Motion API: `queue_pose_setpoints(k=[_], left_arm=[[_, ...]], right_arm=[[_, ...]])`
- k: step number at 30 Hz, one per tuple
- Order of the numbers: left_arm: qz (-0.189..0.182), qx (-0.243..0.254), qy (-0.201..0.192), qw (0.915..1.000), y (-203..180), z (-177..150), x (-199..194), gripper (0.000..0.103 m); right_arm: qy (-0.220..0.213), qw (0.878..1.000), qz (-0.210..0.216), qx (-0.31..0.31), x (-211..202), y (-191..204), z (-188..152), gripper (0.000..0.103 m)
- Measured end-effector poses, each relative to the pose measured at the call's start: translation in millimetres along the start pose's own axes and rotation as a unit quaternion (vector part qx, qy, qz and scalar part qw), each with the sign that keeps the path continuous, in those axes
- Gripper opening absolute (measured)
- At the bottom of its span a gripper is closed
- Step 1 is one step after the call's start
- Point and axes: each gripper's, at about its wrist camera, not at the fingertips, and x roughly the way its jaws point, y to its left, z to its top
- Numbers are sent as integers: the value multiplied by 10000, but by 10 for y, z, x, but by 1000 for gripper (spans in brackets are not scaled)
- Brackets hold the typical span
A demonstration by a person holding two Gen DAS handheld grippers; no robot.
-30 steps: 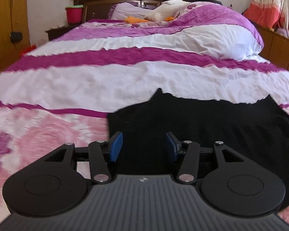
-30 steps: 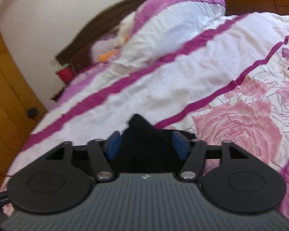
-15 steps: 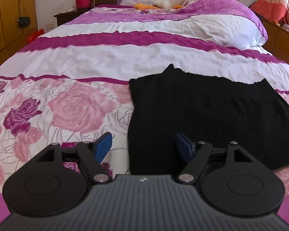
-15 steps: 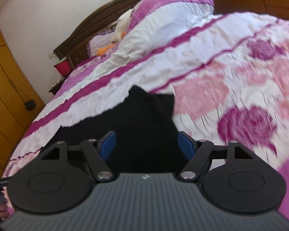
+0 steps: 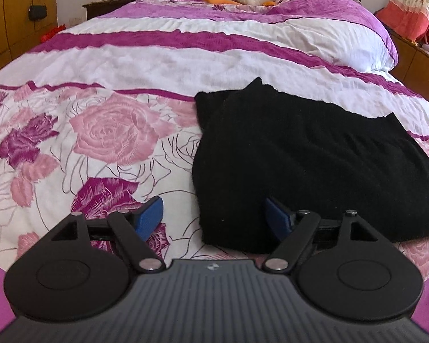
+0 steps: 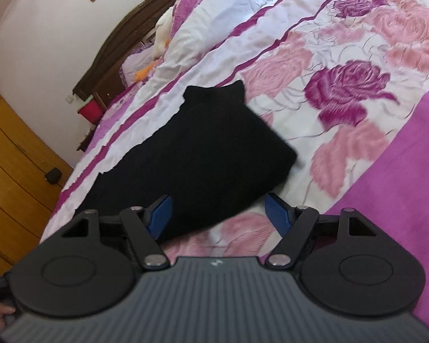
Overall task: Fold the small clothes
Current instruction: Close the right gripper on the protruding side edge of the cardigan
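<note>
While its jaws are opening with nothing clamped, the left gripper (image 5: 214, 217) faces the folded black knitted garment (image 5: 314, 160) on the rose-patterned bed (image 5: 105, 131); the right gripper (image 6: 218, 208) gapes empty before it. No writing is legible.

Rose-print bed (image 5: 111, 131) — black, seemingly knitted garment (image 5: 314, 165)
</note>
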Motion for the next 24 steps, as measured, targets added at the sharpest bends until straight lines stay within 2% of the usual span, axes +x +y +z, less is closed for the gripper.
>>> queue_pose_setpoints(k=[6,14,24], left_arm=[[-119,-116,90,9998,65,4,50,83],[10,-7,86,10000,9,-7,105,86],[17,-27,128,9999,13,-3,121,87]], right_arm=[[-103,9999,28,29,185,27,74,75],[-265,9977,326,529,398,-85,245,76],[-286,9976,395,488,662,-163,472,72]])
